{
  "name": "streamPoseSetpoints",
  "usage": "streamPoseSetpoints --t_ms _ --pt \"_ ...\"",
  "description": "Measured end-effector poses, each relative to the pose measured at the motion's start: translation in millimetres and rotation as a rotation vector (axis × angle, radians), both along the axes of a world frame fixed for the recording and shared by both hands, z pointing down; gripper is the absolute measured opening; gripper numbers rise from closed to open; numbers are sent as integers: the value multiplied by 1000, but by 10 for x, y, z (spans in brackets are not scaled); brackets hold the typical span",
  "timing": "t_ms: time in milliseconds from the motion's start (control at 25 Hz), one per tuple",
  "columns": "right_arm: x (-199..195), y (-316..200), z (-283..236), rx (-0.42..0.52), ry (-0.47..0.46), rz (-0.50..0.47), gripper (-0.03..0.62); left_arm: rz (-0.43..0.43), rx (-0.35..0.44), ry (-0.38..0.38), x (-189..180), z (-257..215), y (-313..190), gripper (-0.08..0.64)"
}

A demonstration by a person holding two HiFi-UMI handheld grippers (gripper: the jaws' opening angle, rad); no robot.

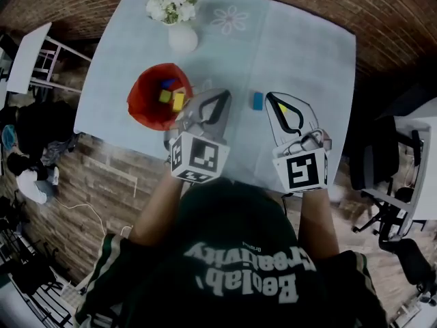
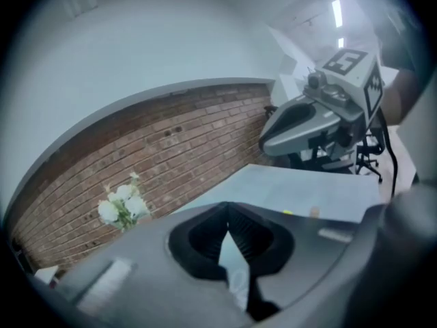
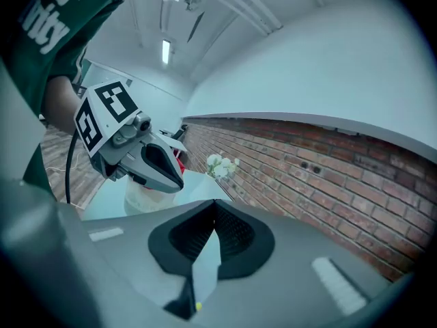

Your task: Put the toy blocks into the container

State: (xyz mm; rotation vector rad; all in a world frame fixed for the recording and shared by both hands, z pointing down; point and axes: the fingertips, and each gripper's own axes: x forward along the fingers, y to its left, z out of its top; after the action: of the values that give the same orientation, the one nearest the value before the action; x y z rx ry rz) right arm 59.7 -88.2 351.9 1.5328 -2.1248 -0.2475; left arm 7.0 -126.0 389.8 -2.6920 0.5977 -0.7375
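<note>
A red container point(image 1: 147, 104) stands on the pale blue table point(image 1: 300, 46), left of centre, with yellow and blue blocks point(image 1: 171, 98) inside it. One blue block point(image 1: 257, 100) lies on the cloth between my two grippers. My left gripper point(image 1: 225, 94) point(image 2: 227, 205) is just right of the container, its tips together with nothing between them. My right gripper point(image 1: 268, 96) point(image 3: 215, 202) is right of the blue block, also shut and empty at the tips. A small yellow piece point(image 1: 282, 108) shows through its jaw opening; whether it lies on the table I cannot tell.
A white vase point(image 1: 182, 37) of white flowers point(image 1: 174, 5) stands at the table's far side behind the container. The table's near edge runs just under both grippers. An office chair point(image 1: 389, 176) stands to the right, a white rack point(image 1: 31, 57) to the left.
</note>
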Motion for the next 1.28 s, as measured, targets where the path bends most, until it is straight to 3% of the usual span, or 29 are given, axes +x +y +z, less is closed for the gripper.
streamPoseSetpoints --t_ms 440,800,920,1040,1280 --pt "942 819 20 -9 11 168 6 192 -2 2 1060 37 790 3" --pt "1293 1128 101 -22 -2 227 6 285 -60 -44 1471 302 1150 3" --pt "1350 1169 151 -31 -5 242 6 326 -133 -99 1547 559 1244 20" --pt "1431 1212 204 -44 -11 266 6 386 -216 -183 1629 920 1374 135" --pt "1586 1283 332 -69 -28 306 6 440 -309 -323 1758 1655 1502 183"
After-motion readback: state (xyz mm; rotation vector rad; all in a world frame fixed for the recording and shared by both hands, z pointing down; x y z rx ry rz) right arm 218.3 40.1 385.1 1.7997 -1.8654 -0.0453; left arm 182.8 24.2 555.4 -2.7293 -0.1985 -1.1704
